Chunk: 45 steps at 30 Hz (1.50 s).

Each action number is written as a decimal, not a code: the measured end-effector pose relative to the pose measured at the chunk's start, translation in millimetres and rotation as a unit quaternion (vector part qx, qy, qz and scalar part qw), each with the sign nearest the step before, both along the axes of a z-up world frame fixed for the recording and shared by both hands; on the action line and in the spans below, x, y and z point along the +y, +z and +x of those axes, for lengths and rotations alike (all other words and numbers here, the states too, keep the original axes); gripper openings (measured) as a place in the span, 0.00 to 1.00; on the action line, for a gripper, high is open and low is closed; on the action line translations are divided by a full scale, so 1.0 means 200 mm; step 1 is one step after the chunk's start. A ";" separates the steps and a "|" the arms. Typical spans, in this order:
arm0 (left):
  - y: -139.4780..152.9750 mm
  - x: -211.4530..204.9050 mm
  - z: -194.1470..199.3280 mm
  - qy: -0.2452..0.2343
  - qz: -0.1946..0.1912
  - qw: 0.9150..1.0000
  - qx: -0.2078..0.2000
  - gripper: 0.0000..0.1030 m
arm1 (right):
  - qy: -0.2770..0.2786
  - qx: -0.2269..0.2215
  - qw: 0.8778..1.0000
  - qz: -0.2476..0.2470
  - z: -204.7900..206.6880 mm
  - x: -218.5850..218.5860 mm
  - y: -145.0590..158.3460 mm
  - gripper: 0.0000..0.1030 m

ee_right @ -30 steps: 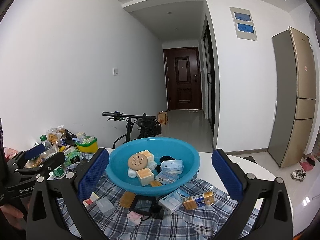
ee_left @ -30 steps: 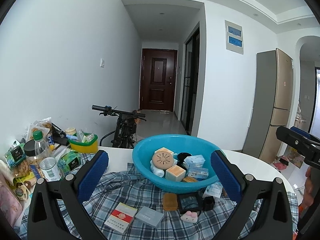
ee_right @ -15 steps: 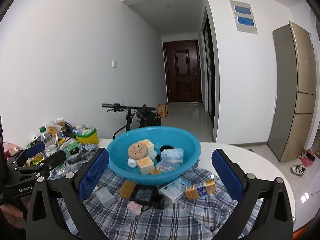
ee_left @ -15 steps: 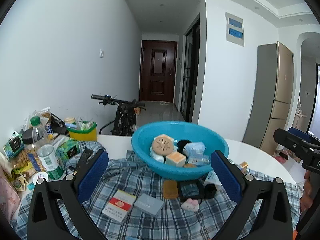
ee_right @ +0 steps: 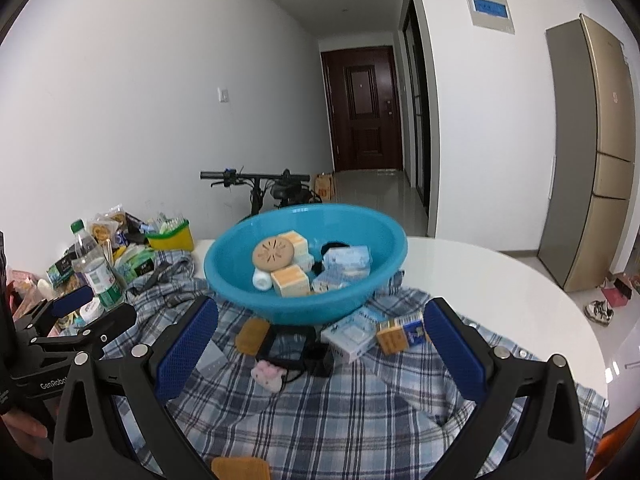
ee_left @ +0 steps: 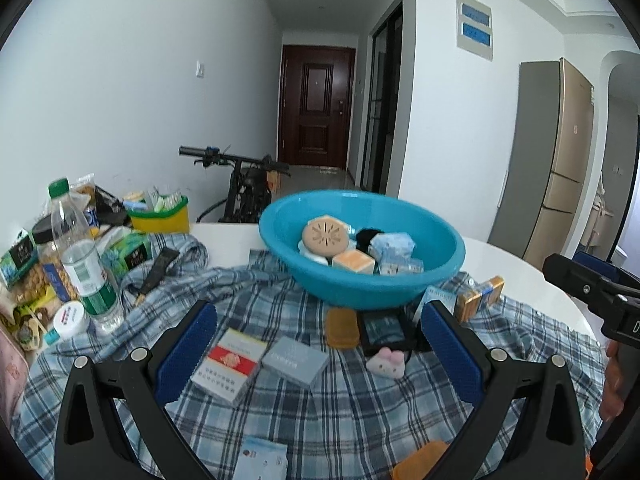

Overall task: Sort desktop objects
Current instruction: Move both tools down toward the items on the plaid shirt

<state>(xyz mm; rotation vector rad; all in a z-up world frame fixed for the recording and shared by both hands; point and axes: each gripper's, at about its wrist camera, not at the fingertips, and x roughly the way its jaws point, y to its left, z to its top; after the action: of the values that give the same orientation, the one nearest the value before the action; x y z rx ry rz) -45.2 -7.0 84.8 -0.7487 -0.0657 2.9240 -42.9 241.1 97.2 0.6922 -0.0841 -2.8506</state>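
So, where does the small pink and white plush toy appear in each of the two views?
Left wrist view: the plush toy lies on the plaid cloth, right of centre, in front of the blue basin.
Right wrist view: the plush toy lies left of centre, below the basin.
Shared landmark: the blue basin.

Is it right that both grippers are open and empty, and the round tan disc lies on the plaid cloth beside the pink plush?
Not quite. The disc lies inside the blue basin, not on the cloth; both wrist views show it. The left gripper and right gripper are open and empty.
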 end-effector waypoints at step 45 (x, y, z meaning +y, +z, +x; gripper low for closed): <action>-0.49 0.06 -0.33 -0.088 -0.060 0.978 -0.180 1.00 | -0.001 -0.144 0.990 -0.010 -0.09 0.01 -0.53 0.99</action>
<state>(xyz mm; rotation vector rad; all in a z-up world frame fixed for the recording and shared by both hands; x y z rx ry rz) -111.6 5.4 -13.7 -1.2279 0.1386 2.6106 -60.8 243.4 -8.5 1.0934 -0.1559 -2.7261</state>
